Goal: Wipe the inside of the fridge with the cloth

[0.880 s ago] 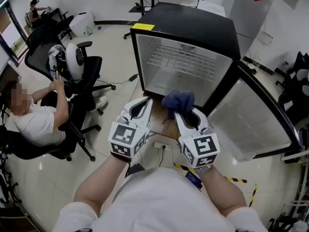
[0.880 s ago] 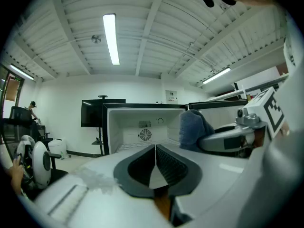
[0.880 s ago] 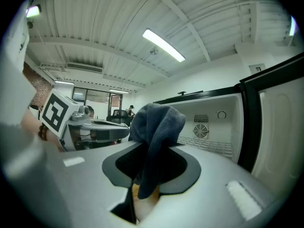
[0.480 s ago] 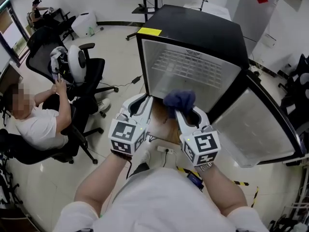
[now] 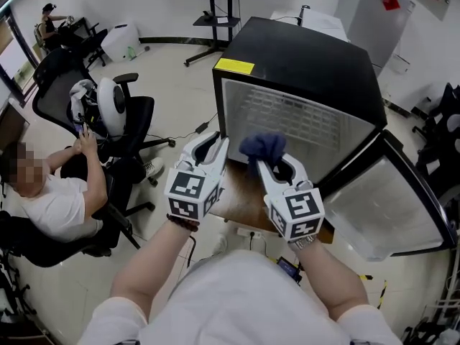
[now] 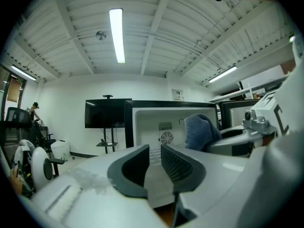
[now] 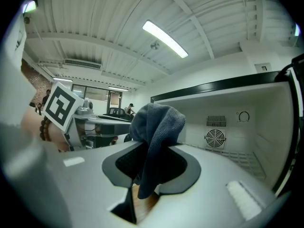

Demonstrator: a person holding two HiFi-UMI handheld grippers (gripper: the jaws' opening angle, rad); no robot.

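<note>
A black mini fridge (image 5: 309, 56) stands with its door (image 5: 388, 200) swung open to the right. Its white inside holds a wire shelf (image 5: 295, 117). My right gripper (image 5: 269, 162) is shut on a dark blue cloth (image 5: 264, 146), held just in front of the fridge opening. In the right gripper view the cloth (image 7: 156, 127) bunches above the jaws of the right gripper (image 7: 152, 167) and hangs down between them. My left gripper (image 5: 215, 146) is level beside it at the opening's left edge. Its jaws (image 6: 155, 158) stand a narrow gap apart with nothing between them. The cloth (image 6: 199, 129) shows to their right.
The fridge sits on a wooden board (image 5: 241, 192). A seated person (image 5: 50, 192) and black office chairs (image 5: 108, 99) are at the left. A screen on a stand (image 5: 219, 6) stands at the back. Yellow-black tape (image 5: 377, 286) marks the floor at lower right.
Both grippers have come a little nearer to the fridge opening, side by side. The cloth stays in the right gripper. The fridge has shifted right and sits larger in view.
</note>
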